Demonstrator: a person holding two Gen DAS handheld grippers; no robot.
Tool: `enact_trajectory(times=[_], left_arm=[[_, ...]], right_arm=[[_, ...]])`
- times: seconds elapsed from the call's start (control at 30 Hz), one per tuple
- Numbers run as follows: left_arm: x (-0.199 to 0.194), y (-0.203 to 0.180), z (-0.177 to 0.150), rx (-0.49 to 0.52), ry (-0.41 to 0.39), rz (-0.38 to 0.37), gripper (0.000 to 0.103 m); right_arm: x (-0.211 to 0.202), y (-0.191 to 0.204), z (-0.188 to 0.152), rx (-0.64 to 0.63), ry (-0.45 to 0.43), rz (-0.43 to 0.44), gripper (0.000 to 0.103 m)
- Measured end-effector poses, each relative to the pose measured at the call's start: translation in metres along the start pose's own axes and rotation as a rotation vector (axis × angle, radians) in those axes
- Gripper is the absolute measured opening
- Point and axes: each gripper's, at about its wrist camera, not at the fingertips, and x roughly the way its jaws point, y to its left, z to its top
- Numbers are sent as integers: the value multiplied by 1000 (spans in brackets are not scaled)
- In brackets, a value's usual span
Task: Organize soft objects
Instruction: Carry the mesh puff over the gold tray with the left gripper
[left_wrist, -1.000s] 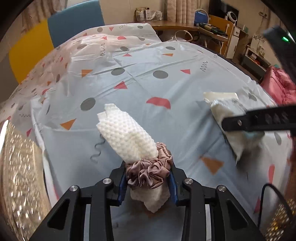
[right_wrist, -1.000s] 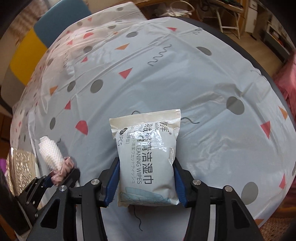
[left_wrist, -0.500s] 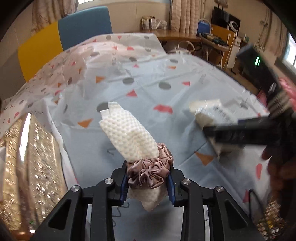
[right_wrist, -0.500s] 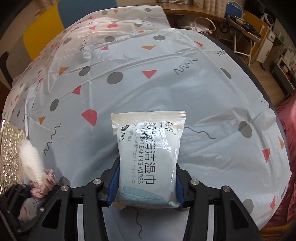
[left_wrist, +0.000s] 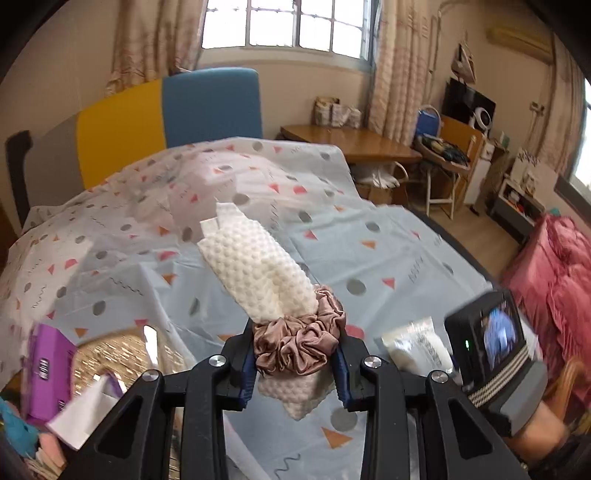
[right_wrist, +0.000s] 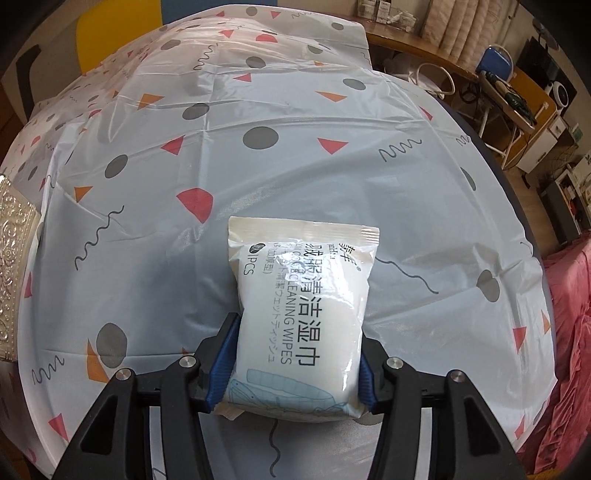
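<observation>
**Both grippers hold soft goods above the table**

The left gripper (left_wrist: 295, 363) has its jaws closed on a towel (left_wrist: 258, 273), pinching it at a scrunchie (left_wrist: 299, 343) that rings the roll. The towel is cream-white with a raised dot texture, rolled into a thick bundle; its short end hangs below the jaws and its long end tilts up and away to the left, ending in folded edges. The scrunchie is brownish-pink satin, gathered in glossy folds. The bundle is held in the air above the cloth (left_wrist: 388, 258).

The right gripper (right_wrist: 295, 365) has its jaws shut on a wipes pack (right_wrist: 303, 306), gripping the lower part between the blue pads (right_wrist: 221, 363). The pack is a white, shiny, puffy pouch with black print, a crimped top seam and a pale blue drawing near the bottom. It seems lifted just clear of the cloth, though the view does not settle that.

To the lower left is a gold tray (left_wrist: 122, 354) with a purple box (left_wrist: 48, 365), blurred. Farther off stand a blue chair (left_wrist: 210, 103) and a yellow chair (left_wrist: 118, 129).
</observation>
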Motion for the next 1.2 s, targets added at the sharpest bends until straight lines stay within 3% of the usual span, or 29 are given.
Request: enact_trajectory(times=[0.17,0.33,0.73,1.2], left_arm=[[-29,46,19,-65,-79,62,35],[-66,94,13,-108,-153,139,35],[-141,200,-62,-231,-204,310,35],[-176,258,-150,-378,-154,440,35]], right_arm=[[0,3,-2,-16,-5,-10,55],[-2,9,-3,-39,-4,-27,54],[0,13,-1,-58,-2,-44,54],[-3,32,-8,-132,-35,-113,54]])
